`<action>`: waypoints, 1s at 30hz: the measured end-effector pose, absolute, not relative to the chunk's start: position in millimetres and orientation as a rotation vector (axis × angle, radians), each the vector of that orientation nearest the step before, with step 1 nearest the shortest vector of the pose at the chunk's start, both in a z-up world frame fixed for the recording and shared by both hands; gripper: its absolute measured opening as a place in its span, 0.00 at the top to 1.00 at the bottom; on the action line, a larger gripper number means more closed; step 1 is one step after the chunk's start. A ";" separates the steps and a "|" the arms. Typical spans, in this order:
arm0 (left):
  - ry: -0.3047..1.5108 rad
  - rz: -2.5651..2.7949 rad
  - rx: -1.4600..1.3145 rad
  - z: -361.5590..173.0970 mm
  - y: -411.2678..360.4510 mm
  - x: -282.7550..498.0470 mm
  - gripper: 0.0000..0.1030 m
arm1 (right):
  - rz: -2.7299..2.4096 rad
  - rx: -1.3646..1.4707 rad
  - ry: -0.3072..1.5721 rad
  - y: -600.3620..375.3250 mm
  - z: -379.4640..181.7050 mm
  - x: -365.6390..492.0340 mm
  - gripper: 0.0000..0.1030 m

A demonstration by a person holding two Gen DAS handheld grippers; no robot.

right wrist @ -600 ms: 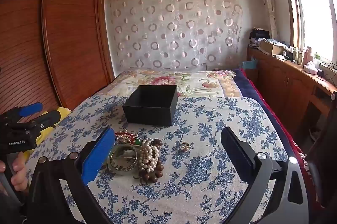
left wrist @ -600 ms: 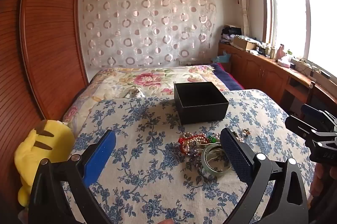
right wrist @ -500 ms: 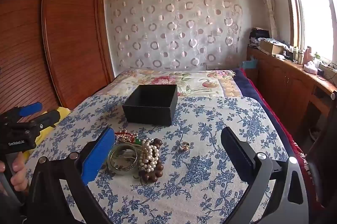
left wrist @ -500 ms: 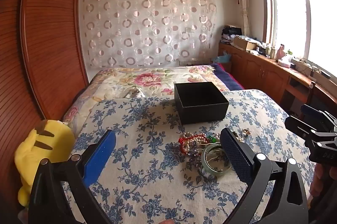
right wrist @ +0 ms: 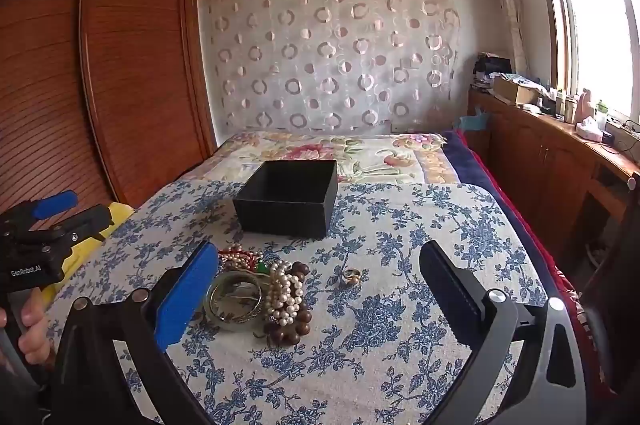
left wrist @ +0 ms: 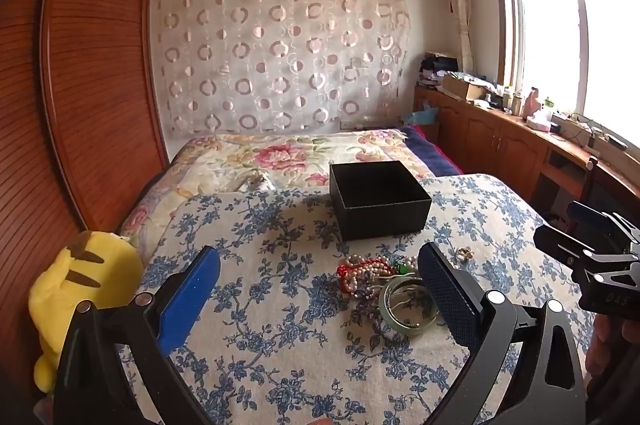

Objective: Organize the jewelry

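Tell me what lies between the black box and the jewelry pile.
Only bare floral cloth separates the black box from the jewelry pile, clearest in the right wrist view.

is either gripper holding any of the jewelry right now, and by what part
Nothing is held. The left gripper and right gripper are both open above the bedspread; the jewelry pile lies loose near the black box.

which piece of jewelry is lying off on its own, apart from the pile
The small gold ring. It sits alone on the floral cloth, right of the heap where the green bangle and pearl strand lie bunched together.
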State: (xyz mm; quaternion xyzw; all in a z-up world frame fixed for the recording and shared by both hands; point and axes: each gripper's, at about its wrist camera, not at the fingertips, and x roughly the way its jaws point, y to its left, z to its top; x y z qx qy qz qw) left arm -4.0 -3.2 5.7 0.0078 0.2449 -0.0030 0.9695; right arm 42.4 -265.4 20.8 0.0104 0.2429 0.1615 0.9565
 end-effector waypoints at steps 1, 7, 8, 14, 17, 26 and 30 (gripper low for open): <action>0.495 -0.007 0.015 6.4 -1.5 -5.0 0.07 | 0.327 0.021 0.493 -265.3 21.0 42.2 0.02; 0.488 -0.006 0.015 9.0 -2.8 -7.3 0.07 | 0.326 0.020 0.492 -265.2 22.2 41.6 0.02; 0.488 -0.005 0.016 9.2 -3.0 -7.3 0.07 | 0.327 0.021 0.491 -265.2 22.5 41.4 0.02; 0.486 -0.005 0.015 9.6 -2.9 -7.3 0.07 | 0.326 0.021 0.490 -264.4 22.2 41.4 0.02; 0.486 -0.007 0.016 9.4 -3.0 -7.5 0.07 | 0.327 0.022 0.491 -266.5 22.7 41.1 0.02; 0.488 -0.006 0.016 10.4 -3.7 -9.2 0.07 | 0.327 0.023 0.490 -267.4 20.5 43.5 0.02; 0.488 -0.007 0.016 9.6 -3.3 -9.1 0.07 | 0.329 0.022 0.491 -265.4 23.5 42.1 0.02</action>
